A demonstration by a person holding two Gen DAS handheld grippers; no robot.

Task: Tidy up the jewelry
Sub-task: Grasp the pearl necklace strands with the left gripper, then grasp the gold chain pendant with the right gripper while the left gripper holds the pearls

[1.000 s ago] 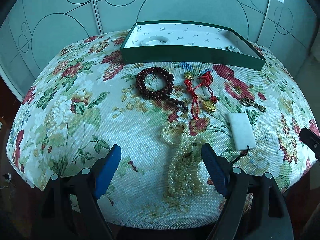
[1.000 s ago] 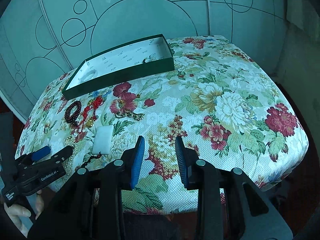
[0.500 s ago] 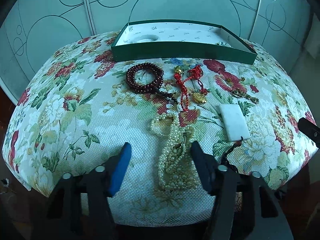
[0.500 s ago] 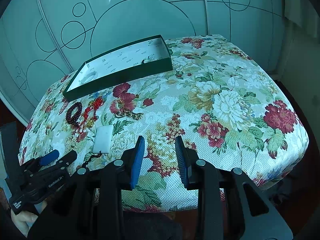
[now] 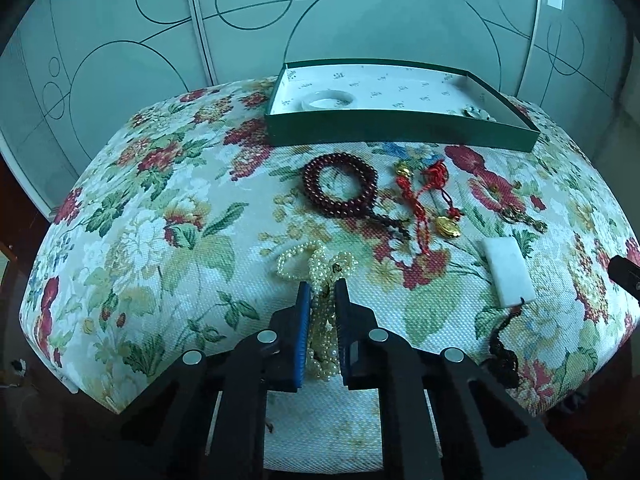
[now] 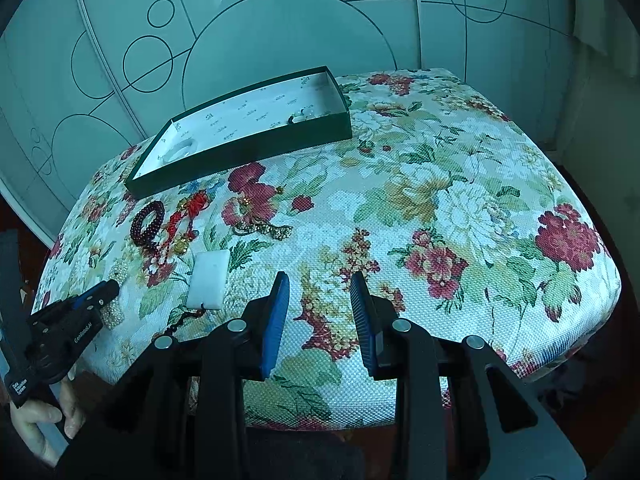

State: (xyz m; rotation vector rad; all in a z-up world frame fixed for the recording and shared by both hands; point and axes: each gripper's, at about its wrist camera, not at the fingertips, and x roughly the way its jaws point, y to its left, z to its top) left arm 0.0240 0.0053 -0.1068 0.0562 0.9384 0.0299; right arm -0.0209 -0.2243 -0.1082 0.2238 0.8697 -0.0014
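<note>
- With its jaws just closed in, left claw (image 5: 322, 286) pinches the pearls (image 5: 320, 276), which lie bunched on the floral desk (image 5: 160, 240), near edge.
- Step in hand: the pick-up.
- Right claw (image 6: 319, 280) hangs part open, empty.
- Next: lift clear of trailing strands, carry to the green box (image 5: 400, 134) at the back.

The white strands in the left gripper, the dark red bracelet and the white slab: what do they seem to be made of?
Strands: small round cream beads with a soft sheen, so pearls or imitation pearl; which, I cannot tell. Bracelet: glossy dark red round beads, perhaps polished wood or stone. Slab: flat, smooth, milky white with rounded corners, looking like pale jade or stone, possibly glass.
</note>
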